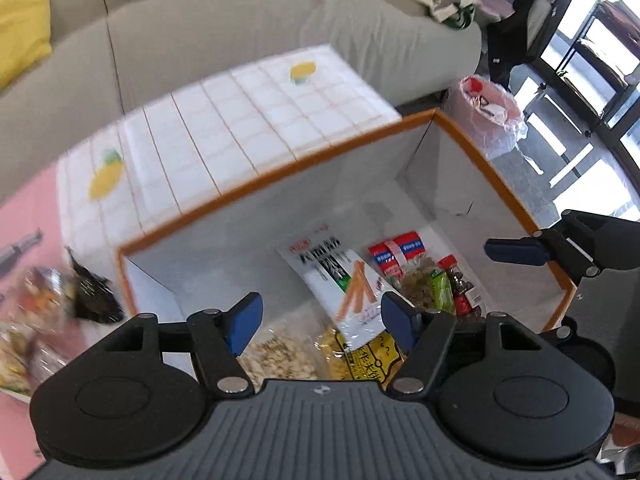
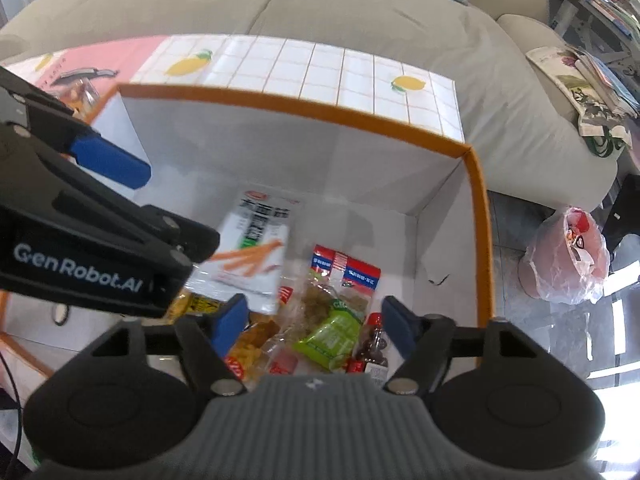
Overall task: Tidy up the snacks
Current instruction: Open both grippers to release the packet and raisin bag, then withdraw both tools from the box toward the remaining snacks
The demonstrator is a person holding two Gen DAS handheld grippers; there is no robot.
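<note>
Both grippers hover over the open orange-rimmed box (image 2: 478, 216), which already holds several snacks. The left gripper (image 1: 322, 322) is spread wide with nothing between its pads; the right gripper (image 2: 310, 326) is likewise spread and empty. Inside the box, a white packet with orange sticks (image 1: 340, 280) lies tilted on top of a yellow bag (image 1: 372, 358) and a clear bag of pale pieces (image 1: 276, 356). Beside them, toward the box's right wall, sit a red-topped clear bag (image 2: 344, 276), a green packet (image 2: 332, 334) and a small dark bottle (image 2: 374, 346).

Judged step: a drop-off into the box looks done, a new pick is due. More snacks (image 1: 36, 304), blurred, lie on the tabletop just left of the box; the next move likely calls for the left gripper to swing out over the rim toward them and close on one.

The tabletop (image 2: 360, 76) carries a white grid cloth with lemon prints and a pink section at its left edge. A grey sofa (image 2: 280, 8) stands behind, a pink-bagged bin (image 2: 568, 256) on the floor at right.
</note>
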